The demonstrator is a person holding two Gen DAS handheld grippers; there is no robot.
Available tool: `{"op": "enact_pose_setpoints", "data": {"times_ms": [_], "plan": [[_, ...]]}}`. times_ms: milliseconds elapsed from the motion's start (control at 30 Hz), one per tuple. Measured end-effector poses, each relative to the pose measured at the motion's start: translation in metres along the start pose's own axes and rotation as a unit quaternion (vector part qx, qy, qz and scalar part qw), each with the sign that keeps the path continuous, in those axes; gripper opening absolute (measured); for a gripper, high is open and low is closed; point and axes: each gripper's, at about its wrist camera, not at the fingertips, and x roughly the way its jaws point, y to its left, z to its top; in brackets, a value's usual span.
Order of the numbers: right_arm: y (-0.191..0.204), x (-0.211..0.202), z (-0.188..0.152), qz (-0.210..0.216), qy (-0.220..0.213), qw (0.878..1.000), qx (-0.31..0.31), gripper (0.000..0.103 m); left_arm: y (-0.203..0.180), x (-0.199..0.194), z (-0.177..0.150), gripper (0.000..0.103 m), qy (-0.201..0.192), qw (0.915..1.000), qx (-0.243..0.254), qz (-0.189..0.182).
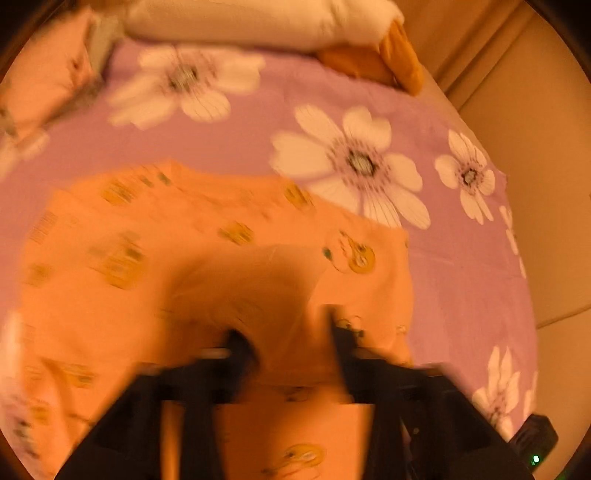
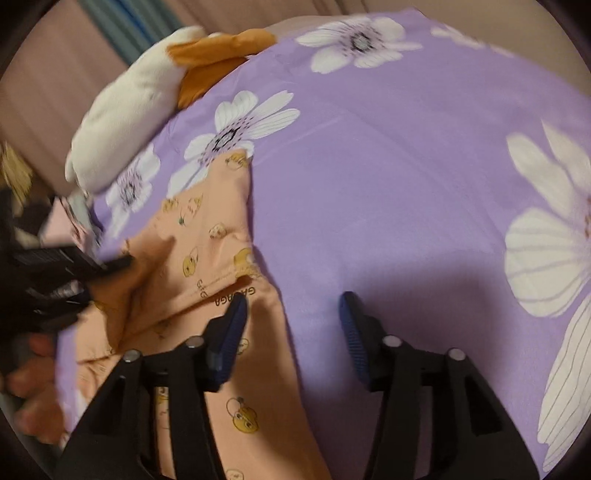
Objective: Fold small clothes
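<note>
Orange printed garment [image 2: 207,258] lies on the purple flowered bed sheet [image 2: 388,206], long axis running from the near edge toward the pillow [image 2: 125,114]. Left claw [image 1: 291,332] apart, blurred, over the cloth. Right claw [image 2: 295,314] apart, astride the garment's edge; near end cut off.

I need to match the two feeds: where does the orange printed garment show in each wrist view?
Left wrist view: the orange printed garment fills the lower left and centre, reaching under the tongs.
Right wrist view: it lies left of centre, running down to the bottom edge.
Shared landmark: the white and tan plush toy at the bed's far end.
</note>
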Motion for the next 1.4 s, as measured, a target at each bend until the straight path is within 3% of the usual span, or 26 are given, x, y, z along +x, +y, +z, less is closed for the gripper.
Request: {"op": "enact_pose_setpoints", "data": {"times_ms": [33,133,200,267,300,367,433,533,600,700,767,867,1033,1133,1233,1267,1333,1400], "plan": [[0.007,0.002,-0.001,-0.003,0.000,1.000,-0.013,0.066,0.001,-0.014,0.001,0.079,-0.011,0.9997,0.021,0.008],[0.012,0.006,0.000,-0.013,0.000,0.999,-0.036,0.067,0.025,-0.062,-0.011,0.079,-0.066,0.9960,0.060,-0.004],[0.013,0.007,0.000,-0.017,0.001,0.999,-0.046,0.067,0.053,-0.087,-0.027,0.081,-0.113,0.9921,0.049,0.024],[0.003,0.005,0.003,-0.014,0.001,0.999,-0.040,0.067,0.092,-0.102,-0.041,0.082,-0.159,0.9836,-0.009,0.084],[0.001,0.005,0.004,-0.014,0.001,0.999,-0.034,0.068,0.117,-0.104,-0.048,0.082,-0.161,0.9810,-0.048,0.098],[-0.003,0.002,0.003,-0.014,-0.001,0.999,-0.034,0.068,0.152,-0.096,-0.056,0.082,-0.123,0.9863,-0.080,0.075],[0.000,0.002,0.001,-0.018,0.000,0.999,-0.043,0.069,0.188,-0.085,-0.068,0.082,-0.103,0.9852,-0.123,0.061],[0.004,0.003,0.001,-0.028,0.000,0.998,-0.052,0.071,0.223,-0.056,-0.080,0.082,-0.061,0.9771,-0.168,0.115],[0.007,0.005,0.001,-0.034,0.002,0.998,-0.061,0.073,0.224,-0.033,-0.083,0.082,-0.022,0.9787,-0.152,0.136],[0.012,0.008,0.001,-0.054,0.000,0.996,-0.075,0.074,0.196,-0.025,-0.079,0.079,-0.055,0.9807,-0.076,0.171],[0.016,0.009,-0.001,-0.067,0.000,0.994,-0.088,0.074,0.185,-0.018,-0.077,0.067,-0.044,0.9822,-0.066,0.170],[0.019,0.010,-0.003,-0.081,-0.001,0.991,-0.105,0.074,0.176,-0.016,-0.082,0.065,-0.040,0.9774,-0.039,0.204],[0.014,0.006,-0.002,-0.074,0.000,0.993,-0.096,0.074,0.204,-0.038,-0.100,0.064,-0.034,0.9765,-0.095,0.191],[0.012,0.005,-0.002,-0.067,0.001,0.994,-0.088,0.074,0.214,-0.051,-0.096,0.060,-0.032,0.9824,-0.127,0.133],[0.013,0.006,-0.001,-0.069,0.001,0.994,-0.082,0.074,0.210,-0.048,-0.075,0.060,-0.059,0.9873,-0.137,0.056],[0.014,0.006,-0.002,-0.071,0.001,0.994,-0.084,0.074,0.206,-0.038,-0.067,0.060,-0.054,0.9873,-0.134,0.066],[0.016,0.006,-0.002,-0.075,0.002,0.993,-0.089,0.074,0.196,-0.008,-0.060,0.060,-0.012,0.9863,-0.111,0.122],[0.017,0.002,0.000,-0.071,0.004,0.994,-0.082,0.074,0.179,-0.003,-0.065,0.062,-0.057,0.9830,-0.060,0.164]]}}
